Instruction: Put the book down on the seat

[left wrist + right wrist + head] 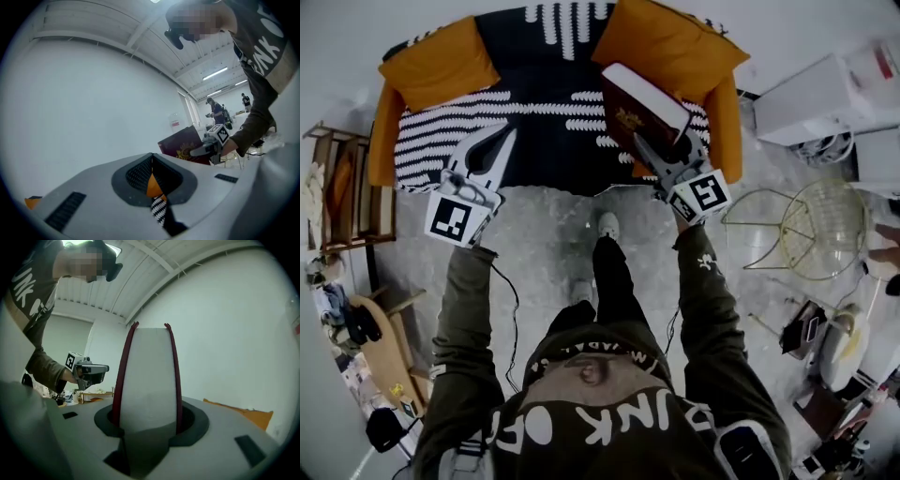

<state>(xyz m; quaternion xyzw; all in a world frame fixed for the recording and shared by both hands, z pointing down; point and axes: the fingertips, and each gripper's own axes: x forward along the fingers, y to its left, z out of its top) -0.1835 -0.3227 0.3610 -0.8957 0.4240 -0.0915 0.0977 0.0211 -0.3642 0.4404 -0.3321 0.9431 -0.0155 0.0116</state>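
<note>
A thick maroon book [636, 106] with white page edges hangs tilted over the right part of the seat, its far end by the right orange cushion [673, 45]. My right gripper [667, 142] is shut on its near end. In the right gripper view the book [148, 371] stands upright between the pads [186, 417], clamped by my right gripper [149, 423]. The seat [534, 141] has a black cover with white stripes. My left gripper [490, 145] hovers over the seat's front left, shut and holding nothing; in its own view my left gripper [151, 160] has its pads touching.
A second orange cushion [441, 61] leans at the seat's back left. A wooden rack [347, 192] stands on the left, a gold wire basket [825, 225] and a white box [825, 94] on the right. The person's shoe [607, 225] is on the grey floor before the seat.
</note>
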